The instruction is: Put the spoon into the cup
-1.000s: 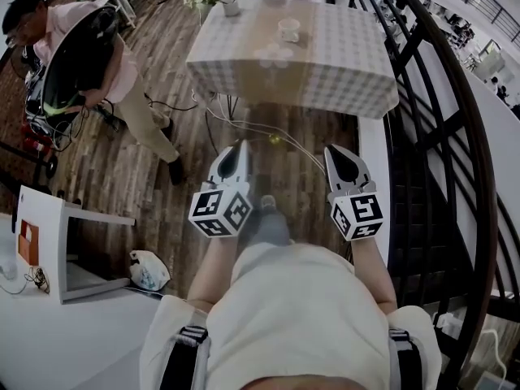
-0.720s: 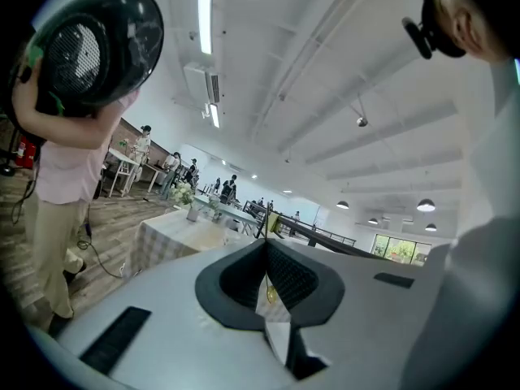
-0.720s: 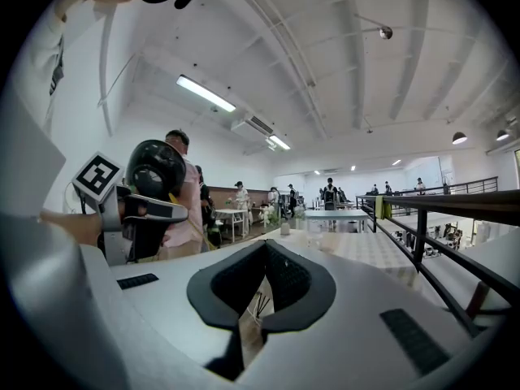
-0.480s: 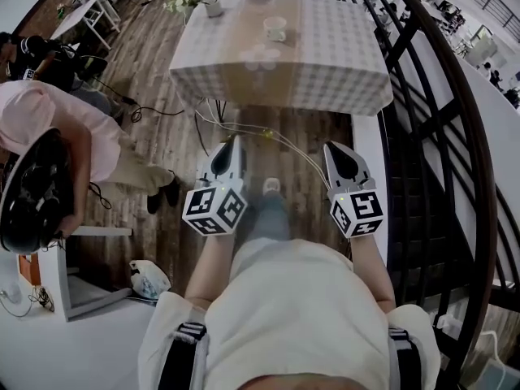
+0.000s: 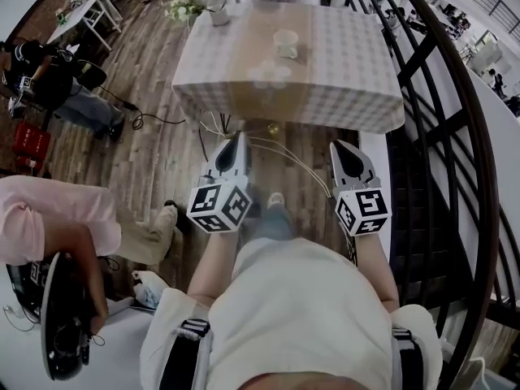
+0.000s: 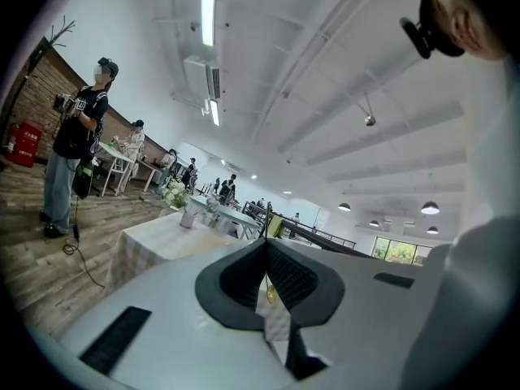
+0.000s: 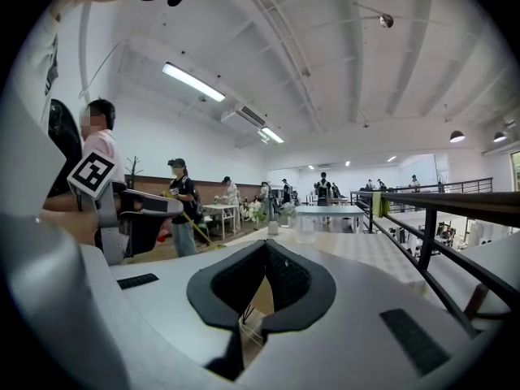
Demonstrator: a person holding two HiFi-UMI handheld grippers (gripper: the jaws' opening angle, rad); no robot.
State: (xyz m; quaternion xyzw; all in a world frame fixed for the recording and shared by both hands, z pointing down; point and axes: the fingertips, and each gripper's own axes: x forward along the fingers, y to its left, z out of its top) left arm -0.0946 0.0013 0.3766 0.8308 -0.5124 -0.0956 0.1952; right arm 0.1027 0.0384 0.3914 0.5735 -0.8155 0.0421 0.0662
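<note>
We hold left gripper [image 5: 236, 140] and right gripper [image 5: 341, 149] mid-frame, jaws pressed together and empty. They're well short of the cup [image 5: 285, 43] on the checked table [image 5: 357, 63] at top centre. The person in pink [image 5: 32, 226] has slid to lower left.

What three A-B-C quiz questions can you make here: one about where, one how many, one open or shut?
1. Where is the cup? A on the table; B under it; C held by the person.
2. How many grippers does the person hold? A one; B two; C three.
3. How are the jaws of the left gripper? A wide apart; B shut on the cup; C together, empty.
Answers: 1 A, it stands on the checked cloth. 2 B, the left gripper and right gripper both show in the head view. 3 C, the left gripper view shows the jaws meeting with nothing between.
</note>
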